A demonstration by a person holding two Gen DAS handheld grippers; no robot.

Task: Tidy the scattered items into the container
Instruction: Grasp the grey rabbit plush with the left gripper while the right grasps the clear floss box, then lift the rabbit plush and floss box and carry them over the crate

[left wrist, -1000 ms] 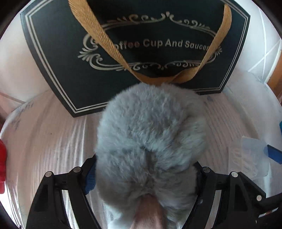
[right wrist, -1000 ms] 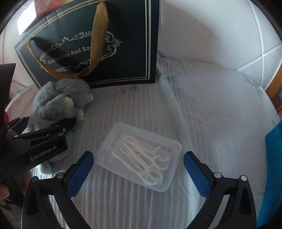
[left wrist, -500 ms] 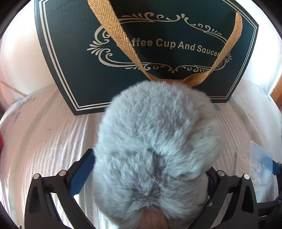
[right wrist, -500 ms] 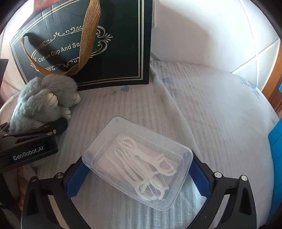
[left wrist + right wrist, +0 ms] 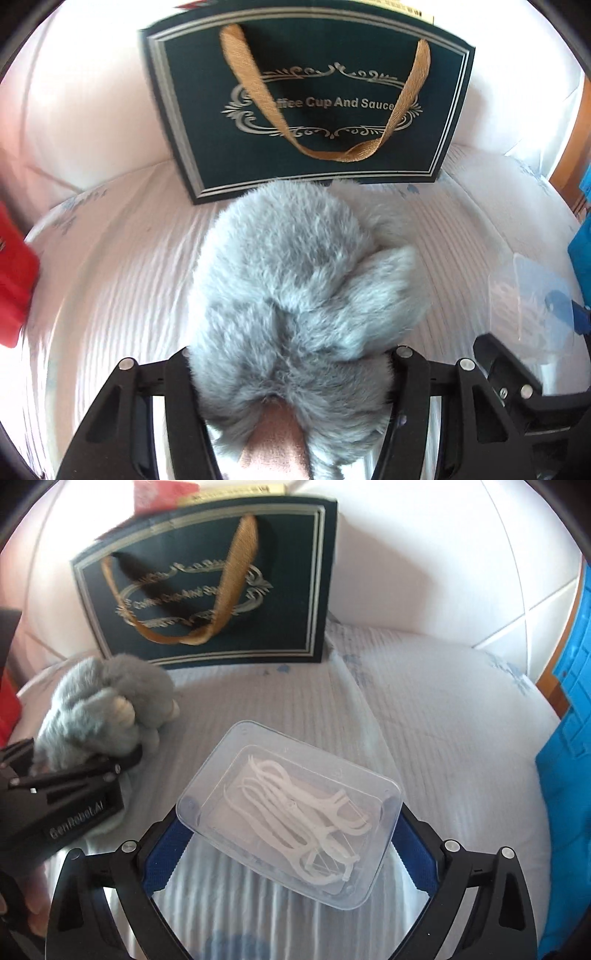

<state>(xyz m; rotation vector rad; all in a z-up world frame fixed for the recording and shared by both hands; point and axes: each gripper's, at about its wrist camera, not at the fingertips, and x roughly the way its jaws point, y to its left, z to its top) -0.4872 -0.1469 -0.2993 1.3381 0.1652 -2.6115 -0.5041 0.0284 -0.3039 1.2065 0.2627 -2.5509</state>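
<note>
A dark green gift bag (image 5: 314, 110) with a gold ribbon handle stands upright at the back of the white bed (image 5: 110, 277); it also shows in the right wrist view (image 5: 207, 587). My left gripper (image 5: 291, 369) is shut on a grey plush toy (image 5: 295, 295) and holds it above the bed in front of the bag; the toy hides the fingertips. The toy also shows in the right wrist view (image 5: 107, 709). My right gripper (image 5: 288, 830) is shut on a clear plastic box (image 5: 291, 805) of white floss picks, lifted off the bed.
A red object (image 5: 14, 280) lies at the left edge of the bed. A blue object (image 5: 569, 738) stands at the right edge. A white padded headboard (image 5: 424, 554) rises behind the bag. The clear box shows at the right of the left wrist view (image 5: 532, 295).
My right gripper has closed on the clear box and lifted it. My left gripper has raised the plush toy, so the bag's top edge now shows.
</note>
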